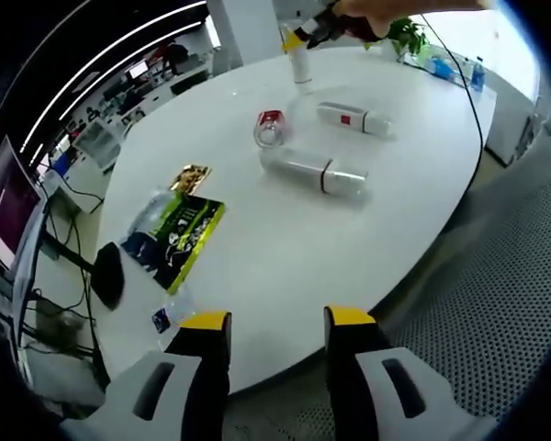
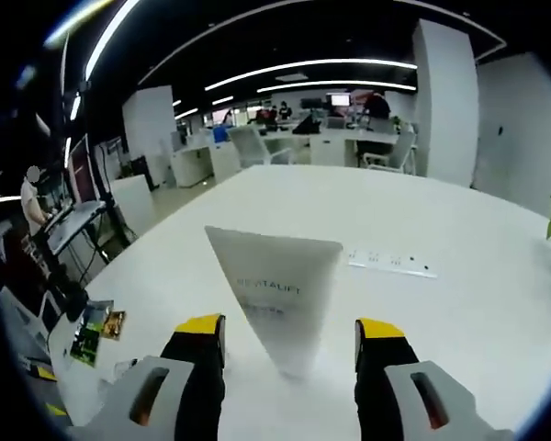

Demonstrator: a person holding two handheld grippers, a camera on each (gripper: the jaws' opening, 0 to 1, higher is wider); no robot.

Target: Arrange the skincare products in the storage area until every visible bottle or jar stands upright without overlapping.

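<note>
Between the right gripper's wide-apart jaws stands a white flat-crimped plastic tube (already upright, I judge), so back straight off without brushing it, while the left gripper hangs wide apart too.

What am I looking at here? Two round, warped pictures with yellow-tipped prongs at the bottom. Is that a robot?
No robot: a person holds a pair of tongs in each hand, each carrying a fisheye camera. In the left gripper view, the left tongs hang open over the edge of a white table. On it lie two white bottles on their sides, a red-capped jar tipped over and a green packet. At the far end, the right tongs are at a white tube standing upright. The right gripper view shows that tube up close between the right tongs, which look open around it.
</note>
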